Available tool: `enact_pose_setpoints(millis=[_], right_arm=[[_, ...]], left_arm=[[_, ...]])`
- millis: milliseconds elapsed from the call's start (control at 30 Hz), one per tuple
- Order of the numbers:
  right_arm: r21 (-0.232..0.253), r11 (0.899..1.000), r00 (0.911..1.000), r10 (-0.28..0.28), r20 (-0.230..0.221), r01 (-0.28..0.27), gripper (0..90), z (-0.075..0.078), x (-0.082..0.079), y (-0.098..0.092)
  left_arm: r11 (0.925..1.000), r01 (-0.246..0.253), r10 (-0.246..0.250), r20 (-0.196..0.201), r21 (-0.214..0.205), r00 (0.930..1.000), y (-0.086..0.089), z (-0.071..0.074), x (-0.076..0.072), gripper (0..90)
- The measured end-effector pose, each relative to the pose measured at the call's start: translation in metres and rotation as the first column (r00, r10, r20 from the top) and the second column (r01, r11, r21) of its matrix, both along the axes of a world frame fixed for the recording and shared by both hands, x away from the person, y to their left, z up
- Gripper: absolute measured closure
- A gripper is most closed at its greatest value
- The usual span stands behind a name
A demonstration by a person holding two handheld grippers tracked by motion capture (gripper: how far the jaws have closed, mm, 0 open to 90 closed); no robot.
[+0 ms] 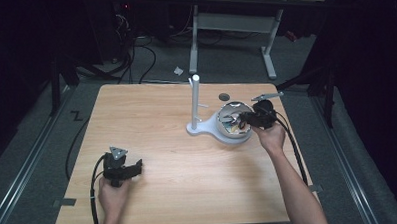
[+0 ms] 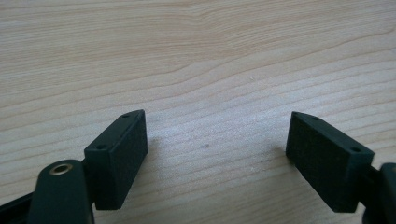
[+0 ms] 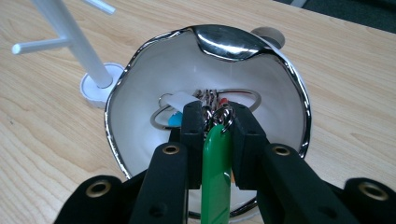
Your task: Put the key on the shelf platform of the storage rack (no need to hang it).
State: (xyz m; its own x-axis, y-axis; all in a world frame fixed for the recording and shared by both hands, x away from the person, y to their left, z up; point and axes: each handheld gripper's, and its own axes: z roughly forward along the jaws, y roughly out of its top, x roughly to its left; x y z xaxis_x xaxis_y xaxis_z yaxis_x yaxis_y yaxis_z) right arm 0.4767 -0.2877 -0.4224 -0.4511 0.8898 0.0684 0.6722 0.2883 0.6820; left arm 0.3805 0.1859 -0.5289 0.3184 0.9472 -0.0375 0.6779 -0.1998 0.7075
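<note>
The right gripper (image 3: 217, 123) clamps a green plastic key tag (image 3: 216, 175) inside the shiny metal bowl (image 3: 140, 84), probably to lift it; the left gripper (image 2: 215, 149) rests with jaws apart

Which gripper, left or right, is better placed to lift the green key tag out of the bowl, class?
Right. The right gripper is already shut on the green key tag inside the shiny bowl. The left gripper stands open over bare table, far from the bowl.
</note>
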Motion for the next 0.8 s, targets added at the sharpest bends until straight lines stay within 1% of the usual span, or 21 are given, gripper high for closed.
enact_pose_setpoints(millis=[100, 133, 200, 267, 433, 533, 567, 633, 700, 800], right_arm=[[-0.004, 1.0, 1.0, 0.004, -0.002, -0.004, 79.2, -0.003, 0.002, 0.001], [-0.03, 1.0, 0.9998, 0.004, -0.02, -0.005, 79.8, -0.007, 0.004, 0.005], [-0.032, 0.999, 0.9998, 0.009, -0.02, -0.009, 79.9, -0.009, 0.004, 0.006], [-0.042, 0.999, 0.9993, 0.011, -0.037, -0.012, 80.2, -0.016, 0.007, 0.01], [-0.044, 0.999, 0.9984, 0.005, -0.056, -0.008, 79.9, -0.02, 0.01, 0.012], [-0.026, 1.0, 0.9981, -0.011, -0.06, 0.009, 71.3, -0.021, 0.01, 0.01], [-0.02, 1.0, 0.9975, -0.017, -0.068, 0.015, 68.2, -0.02, 0.01, 0.01], [-0.008, 1.0, 0.998, -0.023, -0.059, 0.023, 63.5, -0.017, 0.009, 0.007], [-0.001, 1.0, 0.9981, -0.027, -0.056, 0.027, 61.8, -0.016, 0.008, 0.007], [0.012, 1.0, 0.9989, -0.024, -0.04, 0.025, 56.9, -0.011, 0.004, 0.006]], left_arm=[[1.0, 0.0, 0.0, 0.0, 0.0, 1.0, 0.0, 0.0, 0.0, 21.2], [1.0, 0.001, -0.001, -0.001, 0.0, 1.0, 0.0, 0.0, 0.0, 21.1], [1.0, 0.0, 0.0, -0.001, -0.002, 1.0, 0.0, 0.0, 0.0, 21.1], [1.0, 0.0, 0.0, 0.0, -0.001, 1.0, 0.0, 0.0, 0.0, 21.1], [1.0, 0.001, -0.001, 0.0, 0.001, 1.0, 0.0, 0.0, 0.0, 21.1], [1.0, 0.0, 0.0, 0.0, 0.001, 1.0, 0.0, 0.0, 0.0, 21.2], [1.0, 0.001, -0.001, -0.001, 0.001, 1.0, 0.0, 0.0, 0.0, 21.2], [1.0, 0.0, 0.0, 0.0, 0.001, 1.0, 0.0, 0.0, 0.0, 21.1], [1.0, 0.001, -0.001, -0.001, 0.001, 1.0, 0.0, 0.0, 0.0, 21.1], [1.0, 0.001, -0.001, -0.001, 0.002, 1.0, 0.0, 0.0, 0.0, 21.2]])
